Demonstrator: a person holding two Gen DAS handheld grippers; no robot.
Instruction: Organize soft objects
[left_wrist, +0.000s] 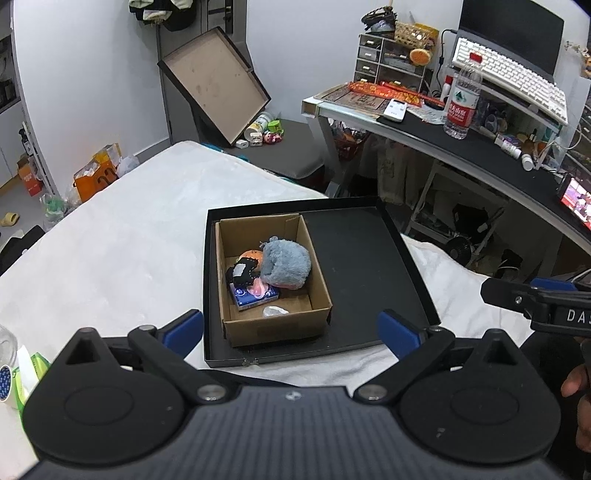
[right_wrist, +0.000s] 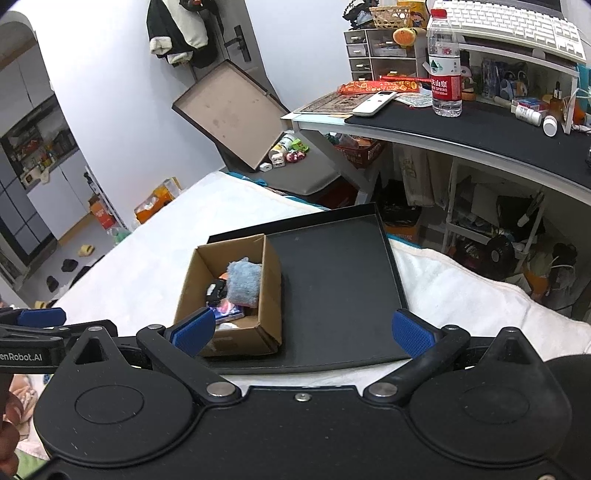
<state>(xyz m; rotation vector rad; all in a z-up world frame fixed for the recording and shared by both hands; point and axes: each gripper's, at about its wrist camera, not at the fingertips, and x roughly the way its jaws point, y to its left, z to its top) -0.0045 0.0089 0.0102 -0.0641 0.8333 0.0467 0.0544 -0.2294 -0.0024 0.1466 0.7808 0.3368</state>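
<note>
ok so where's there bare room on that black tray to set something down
The right part of the black tray, between the cardboard box and the tray's right rim, is bare. The white bedding left of the tray is also free. Inside the box it is crowded: the grey plush and smaller items fill most of the floor.

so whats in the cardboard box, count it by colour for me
In the cardboard box, as far as the pile shows:
grey-blue: 1, plush toy
orange: 1, soft toy, mostly hidden
black: 1, small black-and-white toy
blue: 1, flat packet
pink: 1, small item on the packet
clear or whitish: 1, crumpled piece
total: 6
</note>
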